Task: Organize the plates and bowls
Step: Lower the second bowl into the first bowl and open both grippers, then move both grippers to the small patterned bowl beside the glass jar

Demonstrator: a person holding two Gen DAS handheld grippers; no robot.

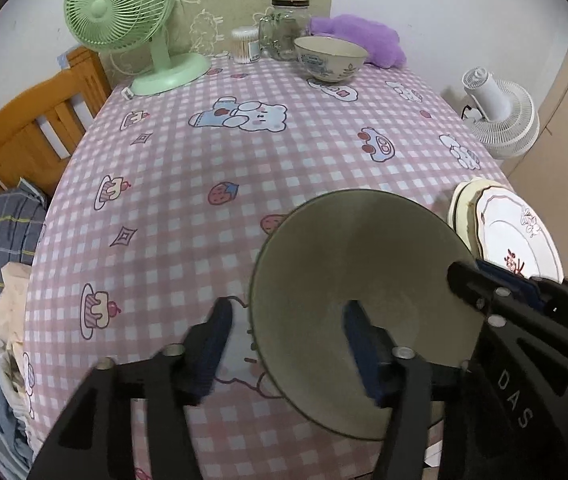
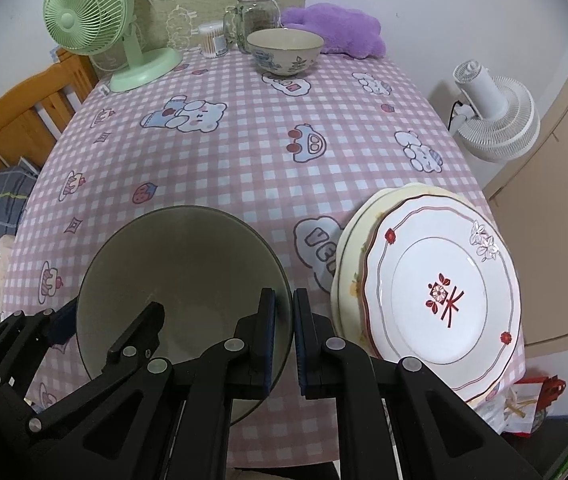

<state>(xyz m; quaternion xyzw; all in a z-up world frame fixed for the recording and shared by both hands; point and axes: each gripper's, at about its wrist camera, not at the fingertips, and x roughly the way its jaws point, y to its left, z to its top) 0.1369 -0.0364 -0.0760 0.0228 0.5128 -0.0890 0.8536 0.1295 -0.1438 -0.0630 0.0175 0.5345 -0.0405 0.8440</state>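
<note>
Grey-green stoneware fills the near end of the worktop (image 2: 244, 152): the large bowl (image 1: 363, 280) sits on the checked cloth at about six o'clock, with my hands on opposite sides of its rim. My left fingers (image 1: 284, 344) stand apart, straddling the near-left wall, one outside and one inside, pads not pressing. My right fingers (image 2: 284, 340) are nearly together astride the right rim at three o'clock; whether the pads actually pinch it I cannot tell for sure, though it looks like a light clamp.

Just beside the bowl, at four o'clock, the plates (image 2: 439, 300) are already stacked, the white one with red flowers on top of a cream one, hanging a little over the worktop edge. That part looks done. The patterned bowl (image 2: 285, 54) stands alone at twelve o'clock, well apart, near the glass jar (image 2: 256, 14) and green fan (image 2: 84, 8). I judge the bowls remain to be brought together.
</note>
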